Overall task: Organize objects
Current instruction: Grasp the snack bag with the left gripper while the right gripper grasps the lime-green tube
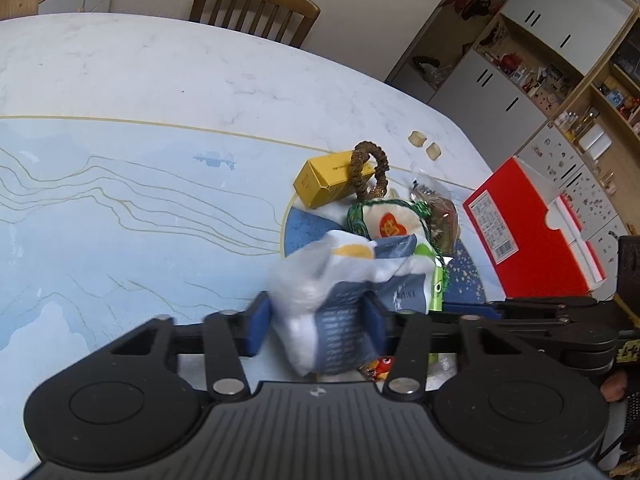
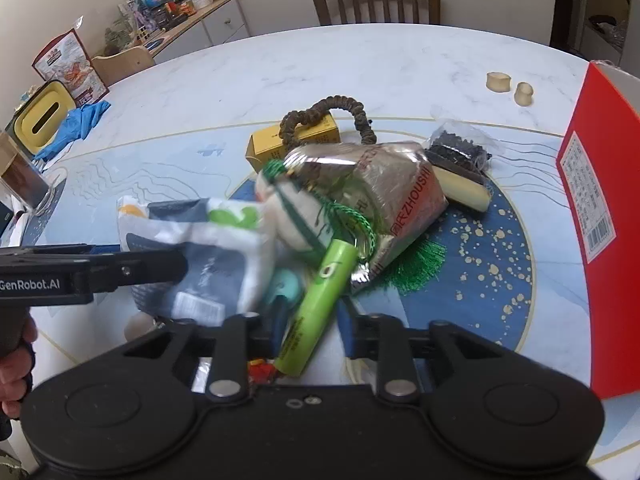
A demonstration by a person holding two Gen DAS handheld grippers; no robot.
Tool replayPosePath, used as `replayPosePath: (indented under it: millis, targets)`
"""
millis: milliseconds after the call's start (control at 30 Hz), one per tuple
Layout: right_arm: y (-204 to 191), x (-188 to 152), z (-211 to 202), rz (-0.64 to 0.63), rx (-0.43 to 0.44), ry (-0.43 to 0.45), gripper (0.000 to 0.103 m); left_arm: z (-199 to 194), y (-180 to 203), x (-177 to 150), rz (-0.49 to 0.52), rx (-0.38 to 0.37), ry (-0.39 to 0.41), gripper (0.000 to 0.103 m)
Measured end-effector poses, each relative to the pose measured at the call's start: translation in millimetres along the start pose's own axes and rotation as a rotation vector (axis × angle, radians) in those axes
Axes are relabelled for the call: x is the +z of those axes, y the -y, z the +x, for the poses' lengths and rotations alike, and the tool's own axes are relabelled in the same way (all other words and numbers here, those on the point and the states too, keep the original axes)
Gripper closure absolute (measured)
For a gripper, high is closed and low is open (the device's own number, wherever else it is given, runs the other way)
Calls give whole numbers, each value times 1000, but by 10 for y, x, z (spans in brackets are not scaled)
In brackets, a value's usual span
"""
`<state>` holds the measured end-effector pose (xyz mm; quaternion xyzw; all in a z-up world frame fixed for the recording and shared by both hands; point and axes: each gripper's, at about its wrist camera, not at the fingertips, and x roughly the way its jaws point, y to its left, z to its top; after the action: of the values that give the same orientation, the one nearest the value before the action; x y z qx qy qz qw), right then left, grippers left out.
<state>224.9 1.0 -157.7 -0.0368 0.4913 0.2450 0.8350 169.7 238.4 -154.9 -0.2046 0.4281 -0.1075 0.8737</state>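
My left gripper (image 1: 316, 326) is shut on a white and grey-blue plastic packet (image 1: 340, 292), held just above the table; the packet is blurred. It also shows in the right wrist view (image 2: 192, 248), with the left gripper (image 2: 176, 266) coming in from the left. My right gripper (image 2: 308, 332) is open, its jaws on either side of a green tube (image 2: 320, 304) that lies in the pile. The pile holds a silver foil bag (image 2: 384, 196), a white pouch with green trim (image 2: 296, 212), a yellow box (image 2: 280, 144) and a brown bead bracelet (image 2: 328, 108).
A red box (image 2: 592, 216) stands open at the right. Two small beige rings (image 2: 508, 88) lie behind it. A bag of dark beads (image 2: 460, 152) and a cream stick (image 2: 464, 190) lie right of the pile. Blue gloves (image 2: 76, 124) and a yellow container (image 2: 40, 120) sit far left.
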Motion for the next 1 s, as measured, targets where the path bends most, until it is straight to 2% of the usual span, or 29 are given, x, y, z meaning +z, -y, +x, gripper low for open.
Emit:
replayPosePath:
  millis: [167, 333, 700, 1000]
  targets:
    - [-35, -10, -45, 2, -23, 10, 87, -100, 75, -7, 40, -4, 17, 71]
    - [-74, -29, -179, 8, -54, 36, 88, -248, 178, -19, 69, -8, 42, 77]
    - [-30, -82, -736, 12, -74, 88, 88, -654, 438, 19, 78, -51, 80, 79]
    - [345, -33, -1388, 13, -95, 144, 88, -806, 1030, 182, 148, -101, 115, 79]
